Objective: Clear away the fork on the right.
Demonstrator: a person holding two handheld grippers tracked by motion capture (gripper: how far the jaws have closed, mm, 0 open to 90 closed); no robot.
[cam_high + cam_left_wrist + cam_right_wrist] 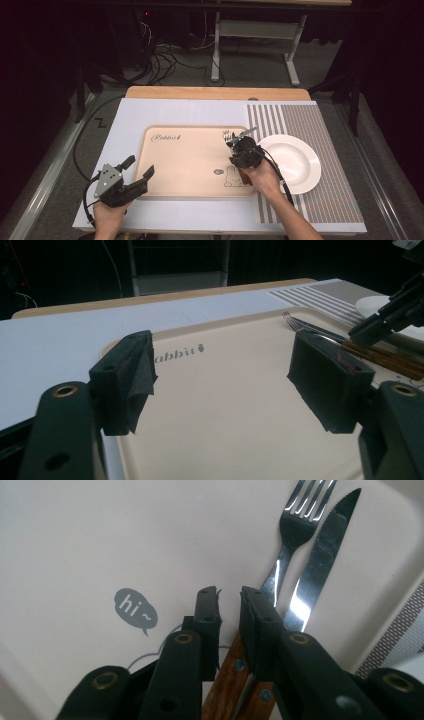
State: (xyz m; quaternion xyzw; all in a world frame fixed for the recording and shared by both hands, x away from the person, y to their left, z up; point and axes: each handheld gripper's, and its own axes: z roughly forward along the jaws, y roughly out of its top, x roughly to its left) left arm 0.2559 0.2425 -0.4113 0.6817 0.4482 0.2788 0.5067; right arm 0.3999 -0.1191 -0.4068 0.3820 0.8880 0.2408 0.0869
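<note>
Straddling fork (295,535) handle, right gripper (230,597), knife (320,555) beside

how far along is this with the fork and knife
Early. The fork and knife lie side by side on the tray; the plate is bare. The right gripper has its nearly closed jaws over the fork's wooden handle; grip unclear. The left gripper waits open.

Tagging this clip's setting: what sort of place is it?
Probably a lab or recording room staged as a dining spot, not a real one. A tray, white plate, fork and knife sit on a covered table, with loose cables on the floor behind.
</note>
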